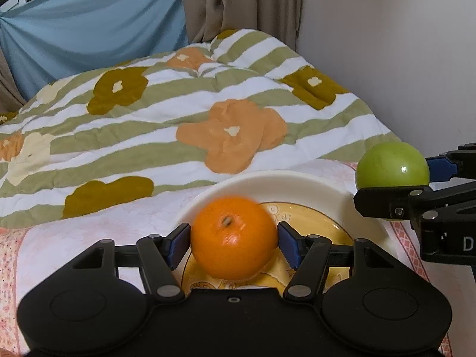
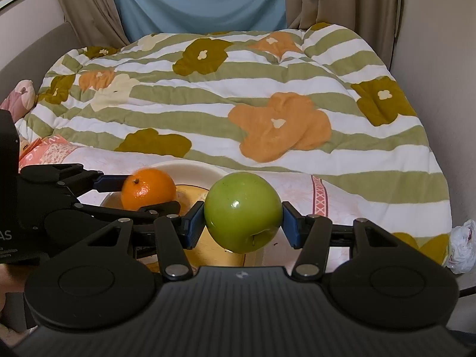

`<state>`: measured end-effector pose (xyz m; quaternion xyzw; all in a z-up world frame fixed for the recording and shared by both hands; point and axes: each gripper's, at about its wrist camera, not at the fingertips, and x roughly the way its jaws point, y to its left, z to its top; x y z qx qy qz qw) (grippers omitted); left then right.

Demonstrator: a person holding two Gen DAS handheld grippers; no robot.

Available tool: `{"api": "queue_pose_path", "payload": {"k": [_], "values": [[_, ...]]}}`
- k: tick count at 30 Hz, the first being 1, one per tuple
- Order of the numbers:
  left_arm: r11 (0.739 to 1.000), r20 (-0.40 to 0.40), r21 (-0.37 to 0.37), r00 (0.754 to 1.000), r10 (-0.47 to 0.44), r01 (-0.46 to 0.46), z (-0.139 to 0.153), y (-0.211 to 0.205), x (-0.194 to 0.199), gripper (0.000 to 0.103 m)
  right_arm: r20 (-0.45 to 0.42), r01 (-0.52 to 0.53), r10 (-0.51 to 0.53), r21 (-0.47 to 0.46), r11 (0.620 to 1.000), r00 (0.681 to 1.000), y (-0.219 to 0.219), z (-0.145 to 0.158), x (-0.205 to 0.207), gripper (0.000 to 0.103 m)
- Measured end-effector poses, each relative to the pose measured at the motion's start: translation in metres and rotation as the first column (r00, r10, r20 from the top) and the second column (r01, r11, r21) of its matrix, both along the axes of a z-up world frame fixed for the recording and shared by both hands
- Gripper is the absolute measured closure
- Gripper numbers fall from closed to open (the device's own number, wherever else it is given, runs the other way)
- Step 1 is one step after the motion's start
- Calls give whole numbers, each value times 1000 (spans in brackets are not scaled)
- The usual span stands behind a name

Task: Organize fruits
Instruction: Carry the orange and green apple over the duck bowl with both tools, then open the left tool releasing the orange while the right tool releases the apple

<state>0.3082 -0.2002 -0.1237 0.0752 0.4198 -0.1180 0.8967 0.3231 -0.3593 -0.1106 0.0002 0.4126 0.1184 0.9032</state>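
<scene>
My left gripper (image 1: 234,242) is shut on an orange (image 1: 233,236) and holds it just above the yellow centre of a white-rimmed plate (image 1: 297,183). The orange looks slightly blurred. My right gripper (image 2: 243,223) is shut on a green apple (image 2: 242,211), held over the plate's right edge (image 2: 208,169). In the left wrist view the green apple (image 1: 392,165) and right gripper show at the right edge. In the right wrist view the orange (image 2: 148,189) and left gripper (image 2: 139,192) show at the left.
The plate sits on a pink patterned cloth (image 1: 89,232) on a bed. A striped floral quilt (image 1: 178,119) is bunched behind it. A wall (image 1: 401,59) stands at the right, curtains (image 2: 196,0) at the back. A white plastic bag (image 2: 462,247) lies at the bed's right side.
</scene>
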Motion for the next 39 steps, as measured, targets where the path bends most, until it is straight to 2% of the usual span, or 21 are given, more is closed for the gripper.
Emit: {"api": "queue_pose_path", "payload": {"k": [3,10,13,17,23,27,31,32,34,35,39], "values": [[1000,27,18,1000,-6,6,8,-1,-6,16,1,-1,1,2,1000,1000,-1,0,0,34],[1000,4,16,1000,8,-8,16,11,-27,14,8,-43,43,10,999,999,0,1,-3,34],[1000,4,9,1000,22,-22,18,15,-35,7,13,-74,74,5,997,997,2,-1,-2,34],[1000,-3,-2,1000,30,-30,20,20,-41,6,23,-126,128,-74,989,992,16,-9,-1,34],[995,-3,89,999,51,-51,16,20,-43,2,34,-236,240,-92,967,970,32,-24,4,34],[989,-4,139,999,42,-41,10,21,-44,1,33,-288,295,-139,948,955,42,-36,6,34],[987,-19,154,999,43,-40,4,22,-44,1,41,-308,317,-149,940,947,45,-42,8,33],[988,-22,152,999,42,-38,4,22,-45,1,63,-307,320,-156,939,945,45,-41,7,31],[988,-31,151,999,35,-30,2,22,-45,1,95,-300,322,-195,934,942,48,-39,4,7],[988,-33,151,999,32,-27,2,22,-46,1,100,-297,322,-207,932,941,48,-37,4,3],[993,-40,115,999,29,-24,3,24,-48,1,102,-270,291,-182,946,951,41,-31,1,0]]}}
